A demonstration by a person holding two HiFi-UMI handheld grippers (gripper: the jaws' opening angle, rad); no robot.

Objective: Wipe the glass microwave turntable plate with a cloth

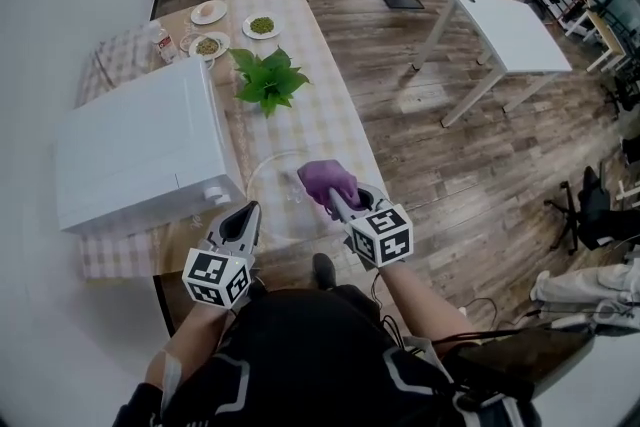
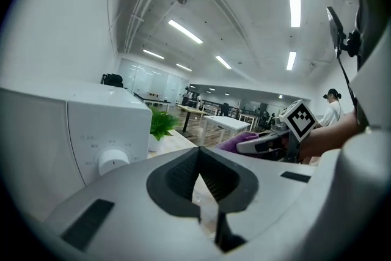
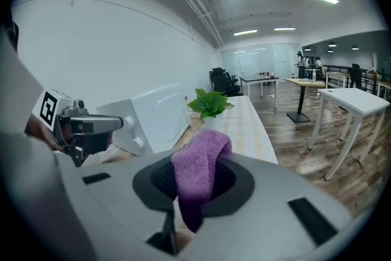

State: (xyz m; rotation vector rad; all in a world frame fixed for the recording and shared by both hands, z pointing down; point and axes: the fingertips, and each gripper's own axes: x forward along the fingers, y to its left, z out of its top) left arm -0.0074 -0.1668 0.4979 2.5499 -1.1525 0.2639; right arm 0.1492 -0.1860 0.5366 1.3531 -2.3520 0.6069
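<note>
The right gripper's fingers (image 3: 162,178) are closed on a purple cloth (image 3: 198,162), which bunches up between them and hangs down over the front of the right gripper (image 1: 340,204). The left gripper's fingers (image 2: 182,173) are closed, meeting at their tips with nothing between them.

Seen from the head view, the cloth sits on the right part of the glass turntable plate (image 1: 282,193), a clear round disc lying flat on the tabletop (image 1: 325,120) just in front of the person. The left gripper (image 1: 251,209) points at the plate's left edge; whether it touches the glass cannot be told.

The tabletop carries a pale checked covering. A white microwave (image 1: 140,150) stands just left of the plate, its knob facing the plate. Beyond the plate, near the middle of the tabletop, is a small green plant (image 1: 268,80). At the far end are three small dishes (image 1: 261,25) of food and a bottle (image 1: 163,43). To the right, across a wooden floor (image 1: 470,165), stands a white table (image 1: 505,25).
</note>
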